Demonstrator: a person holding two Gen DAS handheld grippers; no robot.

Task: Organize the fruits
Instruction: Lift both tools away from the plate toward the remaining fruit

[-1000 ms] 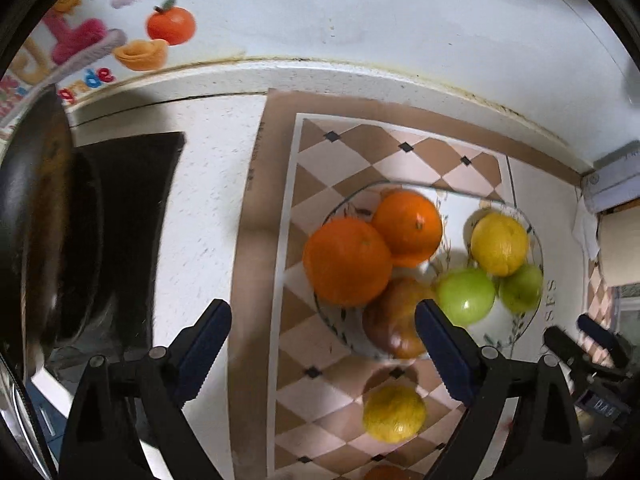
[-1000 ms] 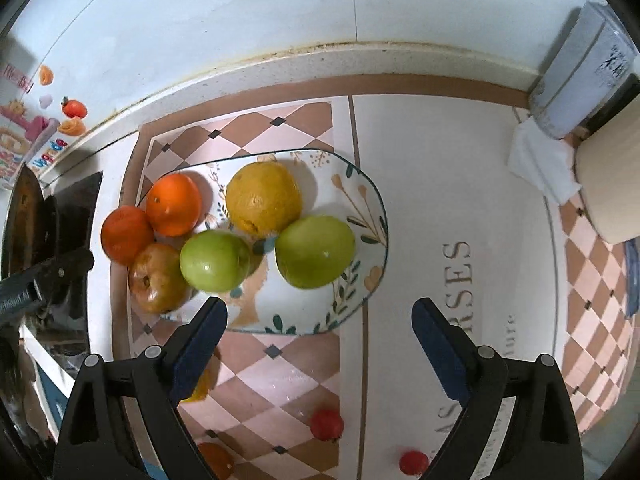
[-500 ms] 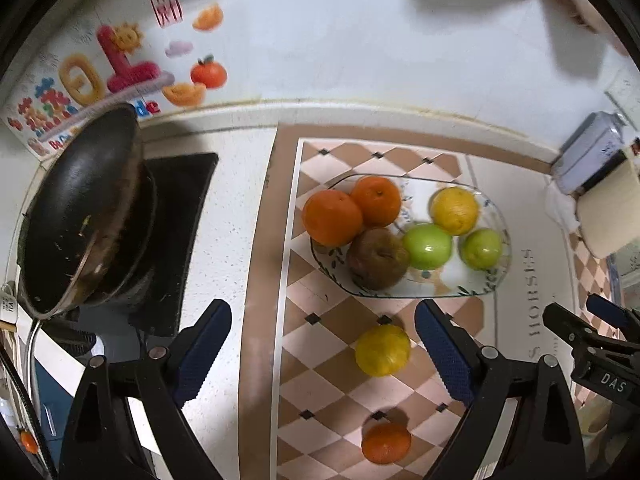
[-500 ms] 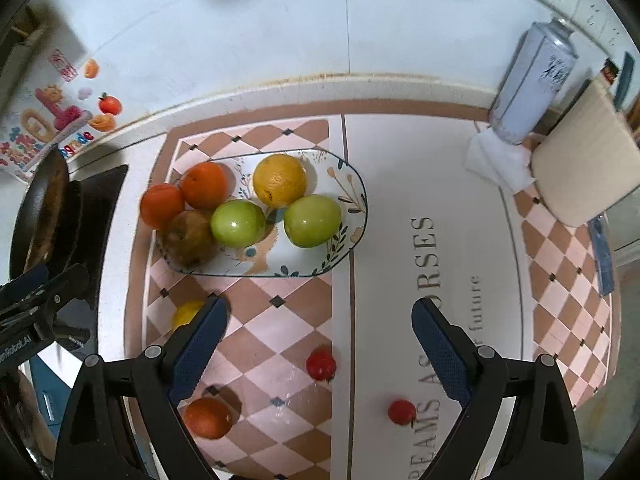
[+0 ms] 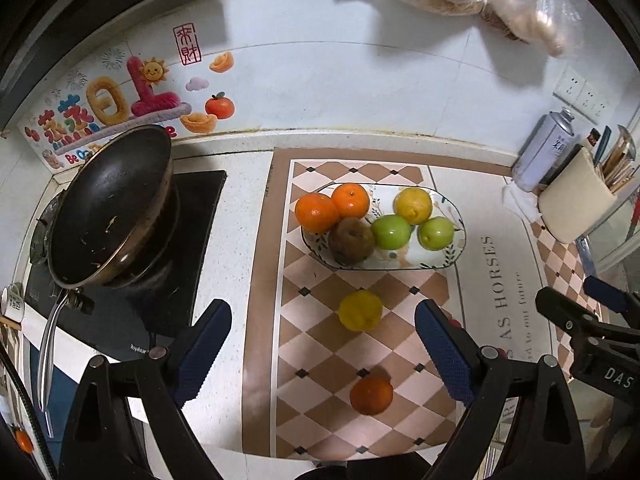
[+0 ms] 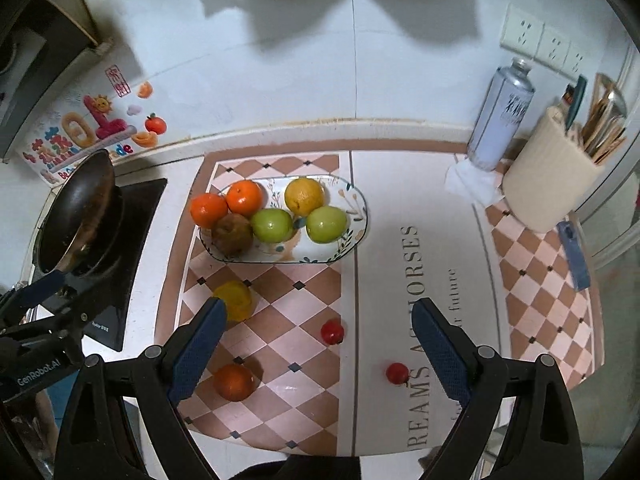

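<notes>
We see our left claw point(image 5: 323, 340) spread wide, holding nothing and touching nothing. Our right claw point(image 6: 318, 338) is spread wide too, and it is empty as well.

The plate point(image 5: 454, 254) sits on the checkered mat point(image 5: 312, 320) on the counter point(image 5: 236, 216), at about 12 o'clock from the left claw. In it lie two oranges point(image 5: 317, 212), a brown fruit point(image 5: 352, 240), two green apples point(image 5: 391, 232) and a yellow fruit point(image 5: 413, 205) (all packed close, touching each other).

Some fruit is outside the plate, on the mat. A loose yellow fruit point(image 5: 360, 310) lies between the left claw's fingers, near the plate. A loose orange point(image 5: 371, 395) lies at 6 o'clock from it. In the right view, two small red fruits point(image 6: 332, 331) lie between the right claw's fingers, well apart from each other.

A black pan point(image 5: 108, 204) rests on the stove at 9 o'clock from the plate.
</notes>
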